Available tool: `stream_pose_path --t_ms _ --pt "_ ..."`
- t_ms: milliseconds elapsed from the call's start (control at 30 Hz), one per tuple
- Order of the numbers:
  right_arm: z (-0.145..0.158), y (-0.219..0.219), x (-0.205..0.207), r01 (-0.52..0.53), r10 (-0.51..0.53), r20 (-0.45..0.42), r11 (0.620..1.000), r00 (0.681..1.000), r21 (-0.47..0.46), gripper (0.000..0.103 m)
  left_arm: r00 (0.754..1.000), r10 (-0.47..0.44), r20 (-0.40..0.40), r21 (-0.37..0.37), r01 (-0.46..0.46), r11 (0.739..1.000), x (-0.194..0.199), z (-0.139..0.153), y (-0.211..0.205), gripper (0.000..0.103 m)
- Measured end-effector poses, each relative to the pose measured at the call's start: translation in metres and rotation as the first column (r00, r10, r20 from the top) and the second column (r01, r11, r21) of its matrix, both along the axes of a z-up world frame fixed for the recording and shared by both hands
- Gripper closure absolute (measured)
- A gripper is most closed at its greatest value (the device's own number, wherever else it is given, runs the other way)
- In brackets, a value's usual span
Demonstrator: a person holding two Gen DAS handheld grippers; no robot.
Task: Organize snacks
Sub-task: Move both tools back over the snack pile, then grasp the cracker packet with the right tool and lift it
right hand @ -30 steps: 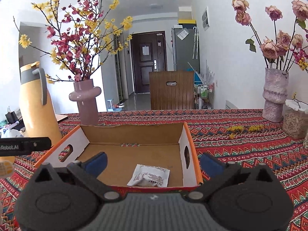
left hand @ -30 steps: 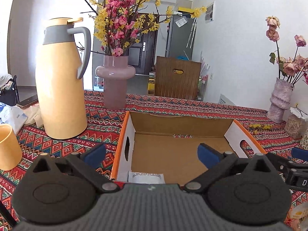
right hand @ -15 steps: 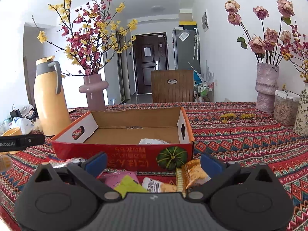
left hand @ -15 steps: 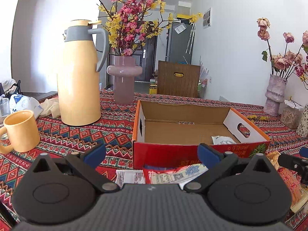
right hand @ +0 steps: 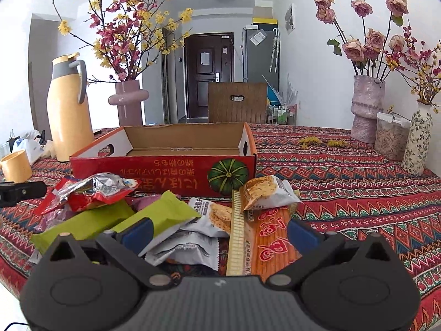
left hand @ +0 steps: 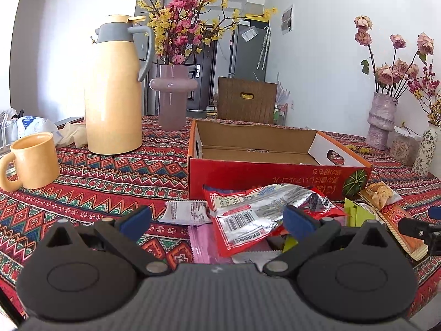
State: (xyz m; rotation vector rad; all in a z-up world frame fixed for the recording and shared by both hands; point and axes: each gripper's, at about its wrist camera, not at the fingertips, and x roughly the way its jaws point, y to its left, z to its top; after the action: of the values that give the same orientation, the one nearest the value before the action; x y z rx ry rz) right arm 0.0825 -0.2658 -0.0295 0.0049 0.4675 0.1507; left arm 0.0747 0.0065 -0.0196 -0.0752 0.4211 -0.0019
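A red cardboard box (left hand: 275, 173) with an open top stands on the patterned tablecloth, also in the right wrist view (right hand: 165, 171). Several snack packets lie in a pile in front of it. My left gripper (left hand: 217, 220) is open and empty over a red and silver packet (left hand: 264, 215) and a white packet (left hand: 187, 212). My right gripper (right hand: 219, 231) is open and empty over a green packet (right hand: 162, 215), grey-white cracker packets (right hand: 198, 242) and a long orange packet (right hand: 273, 245).
A yellow thermos jug (left hand: 114, 91), a yellow mug (left hand: 33, 160) and a pink vase of blossoms (left hand: 172, 96) stand left of the box. Vases of dried roses (right hand: 368, 107), a clear jar (right hand: 390, 138) and a floral bottle (right hand: 417, 140) stand at the right.
Both grippers have pulled back from above the box and dropped low to the snack pile in front of it. Both stay open and empty.
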Motion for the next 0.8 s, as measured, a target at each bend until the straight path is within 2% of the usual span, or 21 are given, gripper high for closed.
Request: stream_pose_path --t_ms 400,567,700,800 --pt "-0.002 -0.018 0.026 0.069 -0.07 -0.03 0.997 0.997 -0.03 0.002 1.0 0.005 -0.009 -0.006 -0.005 1.0 0.004 -0.002 0.001 0.0" --pt "-0.002 -0.023 0.055 0.074 -0.078 -0.056 0.995 0.995 -0.071 0.008 1.0 0.02 -0.016 -0.012 -0.02 1.0 0.01 -0.001 0.005 0.0" --pt "0.0 -0.026 0.079 0.068 -0.076 -0.083 0.993 0.994 -0.098 0.024 0.999 0.026 -0.019 -0.011 -0.026 1.0 0.013 -0.001 0.007 0.0" --pt "0.001 -0.026 0.096 0.053 -0.064 -0.099 0.992 0.993 -0.113 0.024 0.999 0.03 -0.024 -0.011 -0.031 0.999 0.016 -0.001 0.007 0.0"
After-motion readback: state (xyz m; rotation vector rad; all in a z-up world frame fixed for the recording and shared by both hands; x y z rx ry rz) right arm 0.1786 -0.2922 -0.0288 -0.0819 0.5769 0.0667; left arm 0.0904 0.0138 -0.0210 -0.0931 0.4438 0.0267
